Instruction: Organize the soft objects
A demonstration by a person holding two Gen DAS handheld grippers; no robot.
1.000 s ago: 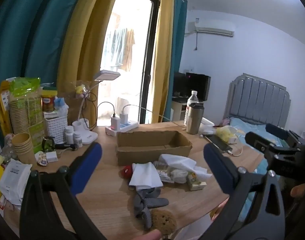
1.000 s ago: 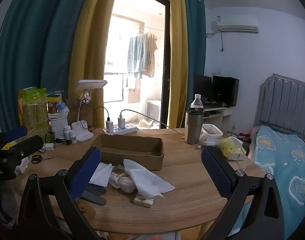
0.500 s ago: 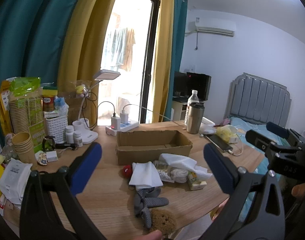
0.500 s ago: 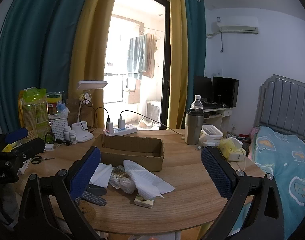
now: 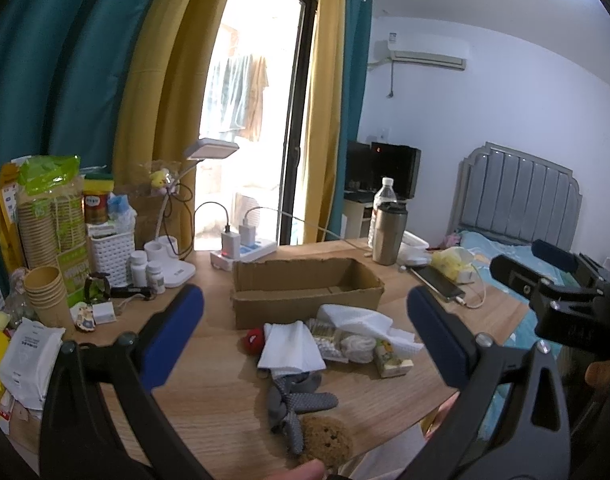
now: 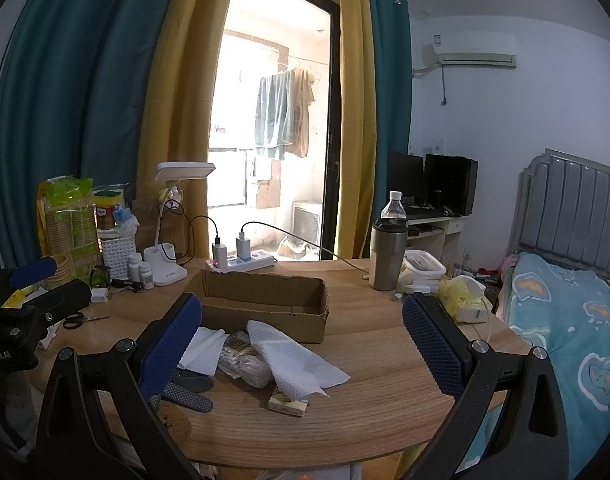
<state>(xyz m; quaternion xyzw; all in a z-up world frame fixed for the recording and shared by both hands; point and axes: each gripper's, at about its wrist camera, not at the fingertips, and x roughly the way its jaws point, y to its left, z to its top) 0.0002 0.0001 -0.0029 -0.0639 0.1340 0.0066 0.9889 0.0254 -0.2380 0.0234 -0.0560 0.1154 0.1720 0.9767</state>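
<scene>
Both grippers, left gripper (image 5: 305, 336) and right gripper (image 6: 303, 344), are hovering with jaws spread wide (holding nothing); the soft pile (image 5: 337, 344) is lying ahead, between them and the cardboard box (image 5: 305, 284).

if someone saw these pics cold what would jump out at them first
Probably the open cardboard box in the middle of the wooden table, with a heap of white tissues, a grey glove and a small red plush just in front of it. Next, the wide-open blue jaws of each gripper framing the foreground, and the bright balcony door between yellow and teal curtains behind.
</scene>
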